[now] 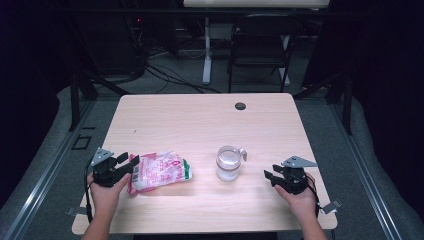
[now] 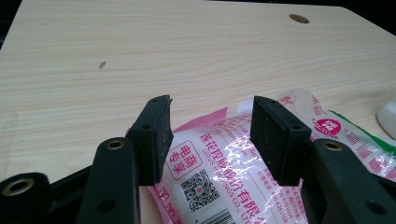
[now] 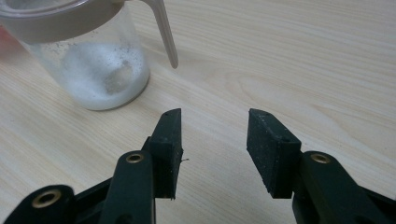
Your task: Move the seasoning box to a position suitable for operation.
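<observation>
Nearest the lens we find the left gripper (image 2: pixel 211 135), its jaws parted and standing astride the near end of a pink-and-white printed plastic pouch (image 2: pixel 243 177) without pressing it; we record it as released, the film between the pads but not pinched. The pouch lies flat on the wooden table (image 1: pixel 200 120), directly ahead of and under this gripper, and runs away from it toward a clear lidded cup (image 1: pixel 228 164) holding some white granular content. We judge the pouch light, soft and crinkly, its glossy film likely slippery; a hold on the flat sealed end beneath the pads looks soundest, since the fuller middle would deform and slide. The right gripper (image 3: pixel 214 149) hovers with jaws wide apart over bare tabletop, nothing between them, the cup ahead and to its left, near but apart. We judge the cup rigid and stable.
</observation>
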`<action>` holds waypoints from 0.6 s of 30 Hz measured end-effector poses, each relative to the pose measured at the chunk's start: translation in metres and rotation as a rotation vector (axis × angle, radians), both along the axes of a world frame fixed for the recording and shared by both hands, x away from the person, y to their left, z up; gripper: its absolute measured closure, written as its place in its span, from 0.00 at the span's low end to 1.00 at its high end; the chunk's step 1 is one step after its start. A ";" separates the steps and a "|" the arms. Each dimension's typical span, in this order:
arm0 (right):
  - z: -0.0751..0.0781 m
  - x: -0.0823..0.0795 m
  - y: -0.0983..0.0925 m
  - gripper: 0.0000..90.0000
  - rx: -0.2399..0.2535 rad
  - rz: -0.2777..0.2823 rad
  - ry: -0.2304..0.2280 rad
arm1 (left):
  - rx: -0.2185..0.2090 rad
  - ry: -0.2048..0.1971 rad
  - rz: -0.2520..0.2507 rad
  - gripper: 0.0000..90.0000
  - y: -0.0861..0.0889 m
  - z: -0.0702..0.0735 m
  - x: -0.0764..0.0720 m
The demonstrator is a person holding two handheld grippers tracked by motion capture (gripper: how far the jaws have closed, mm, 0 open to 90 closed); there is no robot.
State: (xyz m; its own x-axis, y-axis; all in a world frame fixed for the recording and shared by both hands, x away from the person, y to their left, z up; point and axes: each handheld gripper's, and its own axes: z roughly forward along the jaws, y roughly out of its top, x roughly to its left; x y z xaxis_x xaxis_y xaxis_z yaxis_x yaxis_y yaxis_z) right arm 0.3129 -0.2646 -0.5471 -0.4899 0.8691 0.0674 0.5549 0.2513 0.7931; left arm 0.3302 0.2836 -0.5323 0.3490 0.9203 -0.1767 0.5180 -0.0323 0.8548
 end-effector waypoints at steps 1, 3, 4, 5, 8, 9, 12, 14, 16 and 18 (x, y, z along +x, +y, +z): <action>0.000 0.000 0.000 0.62 0.000 0.000 0.000 | 0.000 0.000 0.000 0.54 0.000 0.000 0.000; 0.001 -0.001 0.001 0.62 -0.006 -0.001 -0.008 | 0.004 -0.001 0.000 0.54 0.000 0.000 -0.001; 0.001 0.000 0.001 0.63 -0.010 0.008 -0.012 | 0.006 -0.001 -0.001 0.54 0.000 0.001 -0.001; 0.001 0.000 0.002 0.63 -0.002 0.008 -0.020 | 0.008 -0.003 -0.001 0.54 0.001 0.001 -0.002; 0.004 0.000 0.005 0.64 0.013 0.020 -0.052 | 0.016 -0.006 -0.003 0.54 0.002 0.001 -0.005; 0.006 0.001 0.006 0.65 0.012 0.027 -0.059 | 0.019 -0.009 0.000 0.53 0.002 0.001 -0.007; 0.006 0.007 0.017 0.65 0.006 0.054 -0.058 | 0.021 -0.013 0.011 0.53 0.007 0.001 -0.014; 0.004 0.011 0.022 0.65 0.006 0.069 -0.049 | 0.025 -0.008 0.021 0.53 0.013 0.001 -0.020; 0.003 0.016 0.029 0.65 0.000 0.088 -0.036 | 0.029 -0.010 0.030 0.53 0.017 0.001 -0.025; 0.002 0.018 0.031 0.65 -0.004 0.103 -0.030 | 0.027 -0.009 0.038 0.53 0.019 0.001 -0.027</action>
State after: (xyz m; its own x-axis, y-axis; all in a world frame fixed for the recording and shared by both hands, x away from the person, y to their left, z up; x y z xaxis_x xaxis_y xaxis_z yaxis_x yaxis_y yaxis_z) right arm 0.3311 -0.2334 -0.5447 -0.5783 0.8145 0.0476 0.5019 0.3092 0.8078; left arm 0.3029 0.3026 -0.5312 0.3150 0.9374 -0.1486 0.5119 -0.0360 0.8583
